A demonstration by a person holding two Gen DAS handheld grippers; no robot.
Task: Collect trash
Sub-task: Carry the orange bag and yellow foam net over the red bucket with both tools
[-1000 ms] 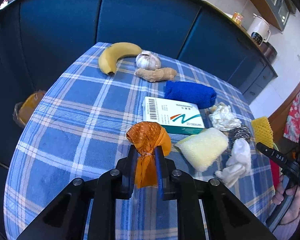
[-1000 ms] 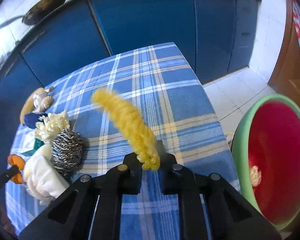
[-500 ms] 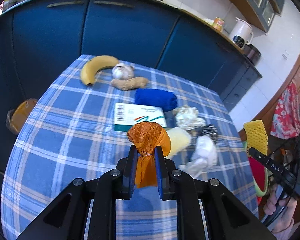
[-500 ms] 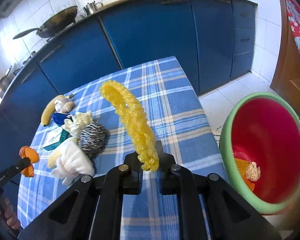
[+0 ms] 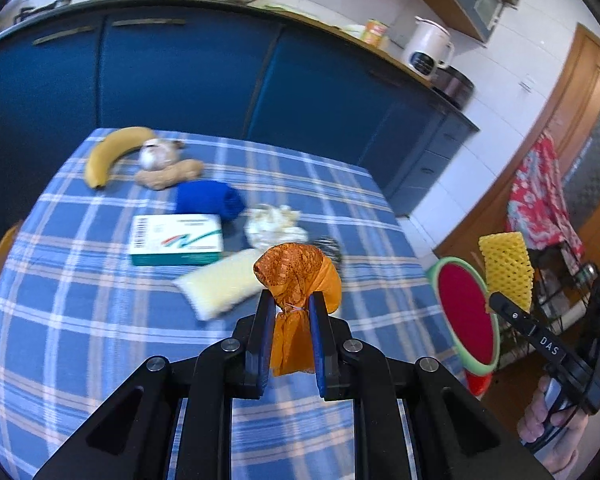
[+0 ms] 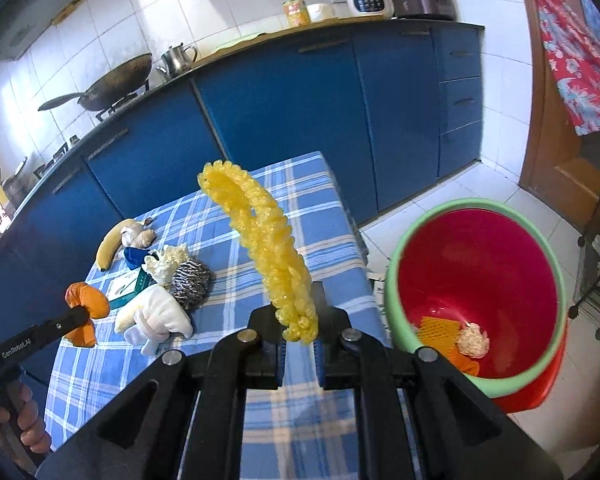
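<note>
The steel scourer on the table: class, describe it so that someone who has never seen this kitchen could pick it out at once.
Start at the checked table before the blue cabinets and go to the cluster of things on it. The scourer sits at the edge of the cluster nearest the red bin, touching a crumpled tissue and a white cloth. It alone is a grey ball of coiled metal wire.

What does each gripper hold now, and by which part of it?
The left gripper holds an orange bag by its tied neck. The right gripper holds a yellow foam net by its lower end.
</note>
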